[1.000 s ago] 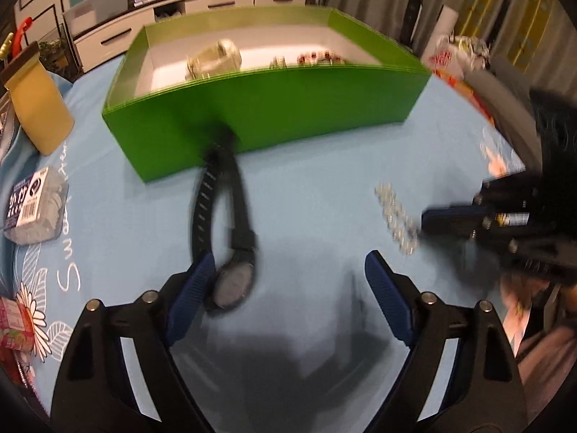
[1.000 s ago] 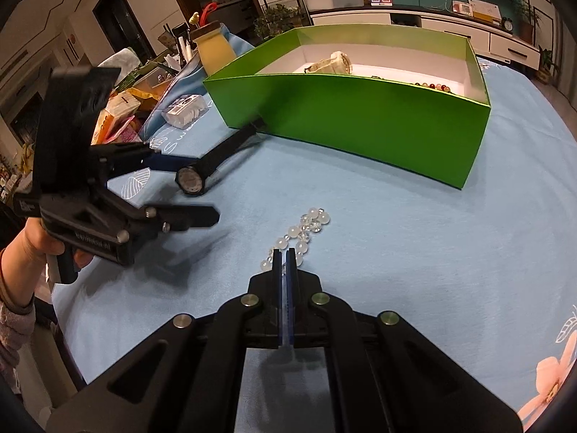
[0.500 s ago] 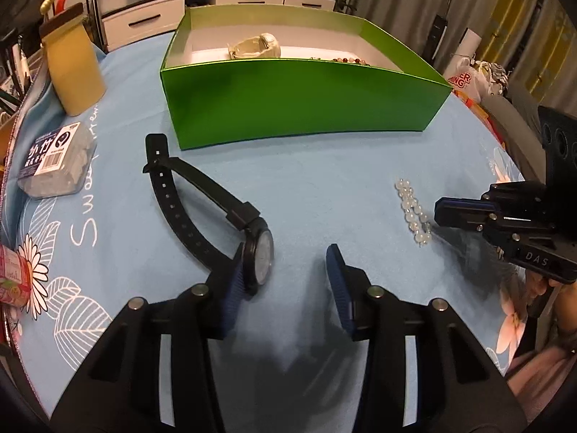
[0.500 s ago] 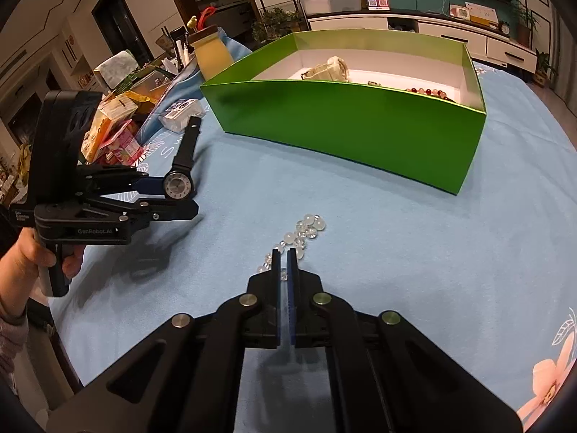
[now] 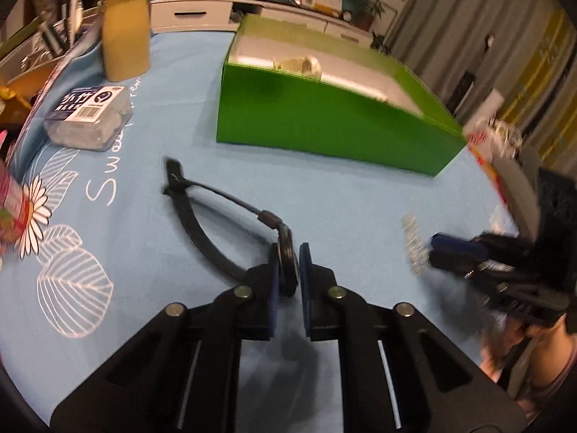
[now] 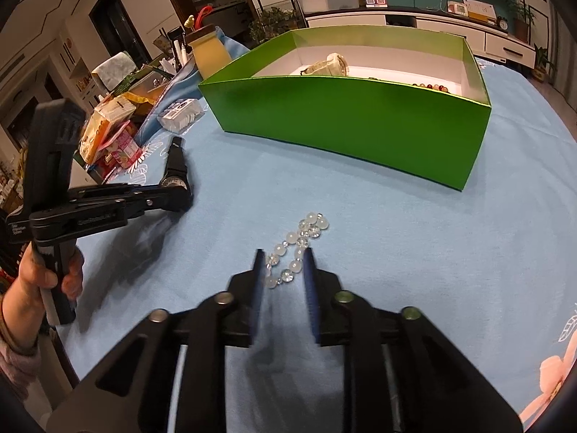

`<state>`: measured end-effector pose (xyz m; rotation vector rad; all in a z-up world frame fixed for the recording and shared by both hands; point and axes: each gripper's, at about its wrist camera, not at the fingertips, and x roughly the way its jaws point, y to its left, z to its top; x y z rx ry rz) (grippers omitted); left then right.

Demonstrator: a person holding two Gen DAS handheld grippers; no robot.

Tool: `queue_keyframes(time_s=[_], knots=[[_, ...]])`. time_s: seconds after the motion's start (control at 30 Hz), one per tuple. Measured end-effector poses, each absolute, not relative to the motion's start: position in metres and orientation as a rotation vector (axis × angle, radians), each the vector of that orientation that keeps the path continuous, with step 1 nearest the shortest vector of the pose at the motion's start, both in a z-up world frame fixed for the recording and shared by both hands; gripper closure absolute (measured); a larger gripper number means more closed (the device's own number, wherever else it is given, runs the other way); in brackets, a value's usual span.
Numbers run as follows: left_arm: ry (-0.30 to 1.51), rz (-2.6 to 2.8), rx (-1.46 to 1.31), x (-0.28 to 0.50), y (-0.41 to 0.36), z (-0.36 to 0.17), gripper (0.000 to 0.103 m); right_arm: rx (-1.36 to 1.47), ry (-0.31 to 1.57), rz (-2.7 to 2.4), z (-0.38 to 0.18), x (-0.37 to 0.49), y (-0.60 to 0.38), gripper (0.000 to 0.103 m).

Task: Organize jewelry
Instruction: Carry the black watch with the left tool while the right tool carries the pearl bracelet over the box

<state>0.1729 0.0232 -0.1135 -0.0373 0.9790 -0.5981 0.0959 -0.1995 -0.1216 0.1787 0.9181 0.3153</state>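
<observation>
My left gripper [image 5: 288,252] is shut on the round case of a black wristwatch [image 5: 194,223], whose strap trails to the left over the blue cloth. In the right wrist view the same gripper [image 6: 176,195] holds the watch [image 6: 175,166] at the left. My right gripper [image 6: 283,256] points down at a clear bead bracelet [image 6: 306,229]. Its jaws are opening, and the bracelet's near end lies loose between the tips. A green box [image 6: 360,119] stands behind, holding a pale watch [image 6: 330,65] and a coloured bead string [image 6: 429,86].
A yellow jar [image 5: 126,32] and a labelled plastic case [image 5: 88,117] sit at the far left of the table. Snack packs [image 6: 111,133] crowd the left edge. A person's hand [image 6: 47,274] grips the left tool's handle. A flower-print blue cloth [image 6: 414,252] covers the table.
My left gripper has closed on the black watch's case and rolled. My right gripper, shut before, has parted its jaws around the bead bracelet's near end without shifting.
</observation>
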Motion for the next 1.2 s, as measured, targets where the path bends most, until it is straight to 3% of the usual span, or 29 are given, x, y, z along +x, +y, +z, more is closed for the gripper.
queue_keyframes(time_s=[0.23,0.33,0.43,0.47,0.6,0.77,0.87,1.2], knots=[[0.938,-0.581,-0.139,0.153,0.031,-0.100,0.093,0.081,0.915,0.269,-0.127,0.102,-0.181,0.079],[0.946,-0.584,-0.155,0.147,0.031,-0.100,0.093,-0.029,0.892,0.227,-0.127,0.101,-0.168,0.090],[0.949,-0.581,-0.159,0.139,0.031,-0.101,0.093,0.015,0.891,0.249,-0.128,0.100,-0.174,0.092],[0.950,-0.578,-0.159,0.136,0.033,-0.102,0.093,0.030,0.873,0.254,-0.125,0.096,-0.177,0.103],[0.951,-0.583,-0.179,0.129,0.036,-0.102,0.093,0.045,0.808,0.278,-0.109,0.082,-0.186,0.103],[0.944,-0.594,-0.194,0.124,0.036,-0.099,0.093,0.127,0.861,0.292,-0.110,0.085,-0.205,0.103],[0.941,-0.598,-0.192,0.122,0.035,-0.098,0.093,0.160,0.888,0.274,-0.115,0.090,-0.208,0.093],[0.950,-0.606,-0.194,0.123,0.033,-0.099,0.093,0.004,0.898,0.284,-0.129,0.109,-0.179,0.086]])
